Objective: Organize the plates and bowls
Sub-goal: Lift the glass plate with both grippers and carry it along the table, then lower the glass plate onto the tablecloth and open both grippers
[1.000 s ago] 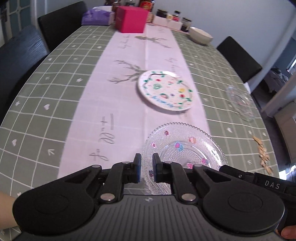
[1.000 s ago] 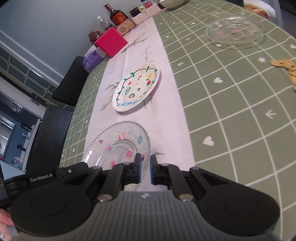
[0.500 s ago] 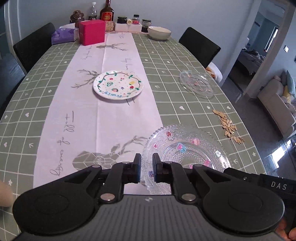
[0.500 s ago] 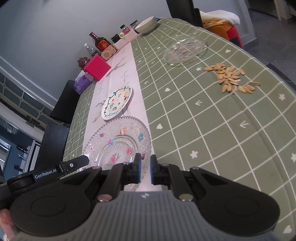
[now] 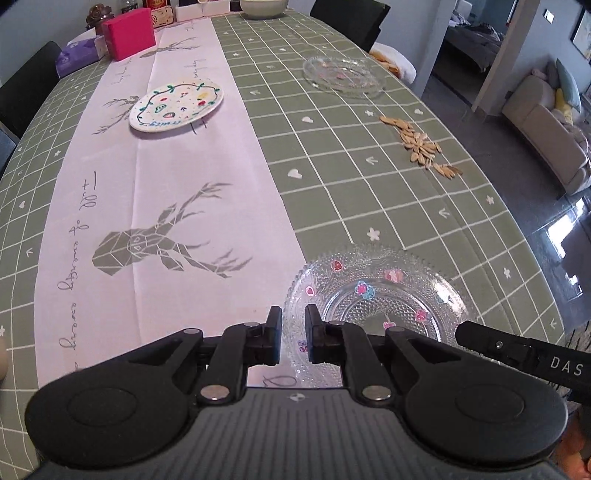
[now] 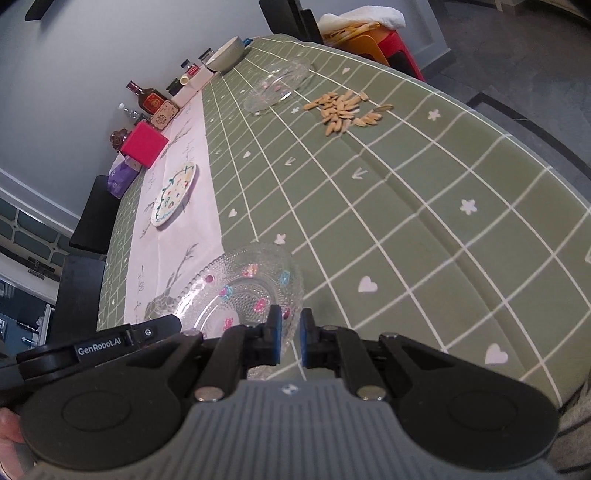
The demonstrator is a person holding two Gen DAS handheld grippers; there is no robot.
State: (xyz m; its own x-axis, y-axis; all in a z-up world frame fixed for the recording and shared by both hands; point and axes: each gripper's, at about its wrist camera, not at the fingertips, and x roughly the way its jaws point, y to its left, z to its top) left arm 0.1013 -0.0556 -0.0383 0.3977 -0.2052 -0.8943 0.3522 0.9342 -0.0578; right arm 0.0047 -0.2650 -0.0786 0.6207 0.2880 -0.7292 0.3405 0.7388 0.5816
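Observation:
A clear glass plate with coloured flowers (image 5: 373, 299) is held between both grippers above the near end of the table. My left gripper (image 5: 293, 338) is shut on its left rim. My right gripper (image 6: 289, 339) is shut on its right rim, and the plate shows in the right wrist view (image 6: 243, 291). A white painted plate (image 5: 176, 107) lies on the pink runner further away; it also shows in the right wrist view (image 6: 173, 194). A second clear glass plate (image 5: 341, 75) lies at the far right, also in the right wrist view (image 6: 277, 85). A grey-green bowl (image 5: 263, 6) stands at the far end.
A pile of seeds (image 5: 419, 146) lies on the green cloth at the right. A pink box (image 5: 129, 33), a purple tissue pack (image 5: 77, 55), a bottle (image 6: 147, 98) and jars stand at the far end. Black chairs (image 5: 349, 20) ring the table; the right table edge drops to the floor.
Both grippers have carried the flowered glass plate back towards the near right end of the table. The painted plate and far glass plate now sit further away.

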